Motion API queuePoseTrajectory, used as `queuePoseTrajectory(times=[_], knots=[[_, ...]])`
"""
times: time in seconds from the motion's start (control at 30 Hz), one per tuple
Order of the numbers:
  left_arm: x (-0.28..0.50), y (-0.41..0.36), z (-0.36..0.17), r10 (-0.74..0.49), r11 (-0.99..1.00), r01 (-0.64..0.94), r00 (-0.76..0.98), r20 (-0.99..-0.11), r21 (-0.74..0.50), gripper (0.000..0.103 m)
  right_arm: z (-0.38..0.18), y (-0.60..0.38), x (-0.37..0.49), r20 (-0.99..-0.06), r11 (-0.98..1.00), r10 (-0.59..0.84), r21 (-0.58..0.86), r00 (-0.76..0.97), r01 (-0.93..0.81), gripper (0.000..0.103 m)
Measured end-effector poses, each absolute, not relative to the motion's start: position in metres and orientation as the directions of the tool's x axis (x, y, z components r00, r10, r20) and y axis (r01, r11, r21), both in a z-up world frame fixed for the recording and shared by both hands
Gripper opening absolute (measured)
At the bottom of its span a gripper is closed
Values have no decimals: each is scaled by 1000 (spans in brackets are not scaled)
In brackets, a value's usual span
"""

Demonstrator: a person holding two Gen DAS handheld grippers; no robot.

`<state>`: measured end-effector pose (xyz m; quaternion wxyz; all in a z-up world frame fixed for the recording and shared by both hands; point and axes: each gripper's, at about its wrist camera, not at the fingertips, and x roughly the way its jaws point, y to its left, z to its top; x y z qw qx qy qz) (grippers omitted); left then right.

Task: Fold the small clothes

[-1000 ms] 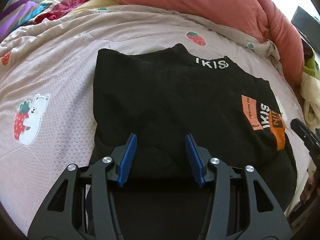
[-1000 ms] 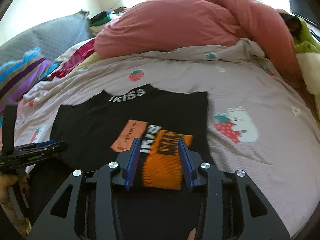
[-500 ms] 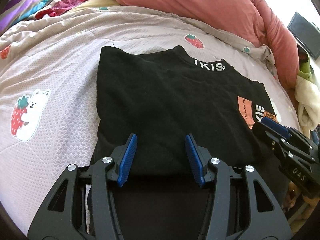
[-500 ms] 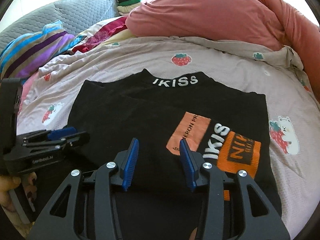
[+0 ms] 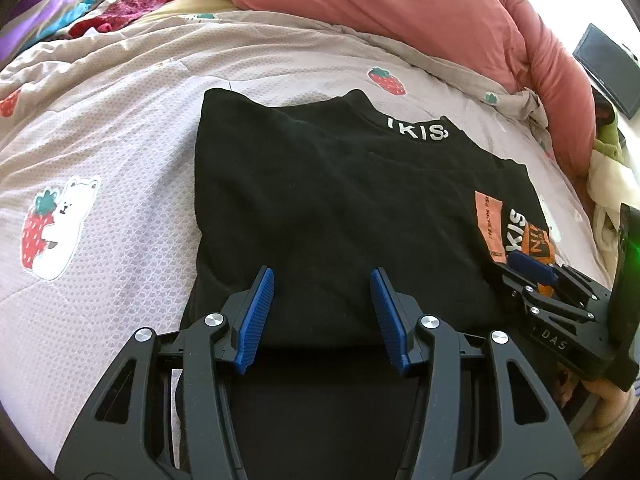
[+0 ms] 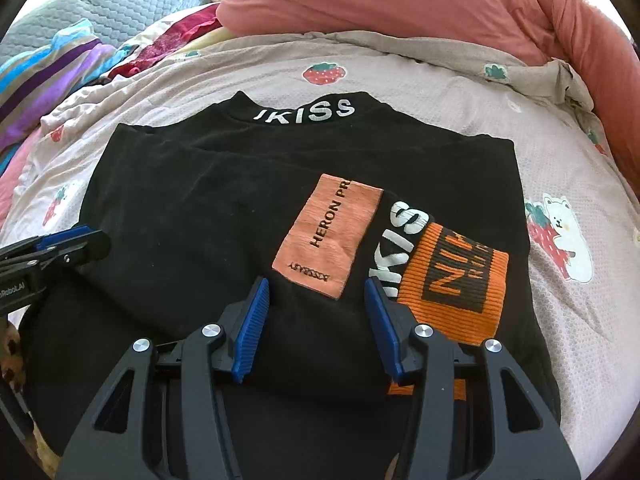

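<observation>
Black top [image 6: 208, 208] flat mid-bed. Left hand-held gripper [image 5: 322, 312] agape over near hem, grasping nothing; right hand-held gripper [image 6: 316, 320] opening, pads clear (cloth beneath). Pinch both hem corners evenly, then fold toward collar.

Bare bedspread [image 5: 132, 152] lies open left, right and beyond the shirt [image 5: 320, 200]. A pink duvet [image 6: 420, 4] blocks the bed's far edge; striped cloth [image 6: 44, 68] crowds its far-left corner.
</observation>
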<state>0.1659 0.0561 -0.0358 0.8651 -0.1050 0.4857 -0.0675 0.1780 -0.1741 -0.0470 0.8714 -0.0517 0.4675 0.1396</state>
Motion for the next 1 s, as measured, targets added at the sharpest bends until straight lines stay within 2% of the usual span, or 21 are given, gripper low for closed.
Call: queuePoseTrajectory(times=[0.17,0.3,0.53,0.73,1.0], knots=[[162,57,-35,-219,968,14,521,-825,-249,43,-44,-176,170,-820,955,204,48,535,-291,49],[158,57,-33,-214,970,13,524,-825,-243,43,-36,-177,160,-808,953,217,54,548,-299,57],[153,57,-28,-214,969,6,528,-822,-248,44,-25,-180,144,-793,951,229,57,564,-305,57],[148,54,-24,-216,970,22,529,-820,-242,52,-21,-192,139,-790,958,239,97,565,-269,58],[141,55,-16,-223,967,18,541,-811,-254,55,-14,-200,132,-779,963,241,116,579,-245,58]])
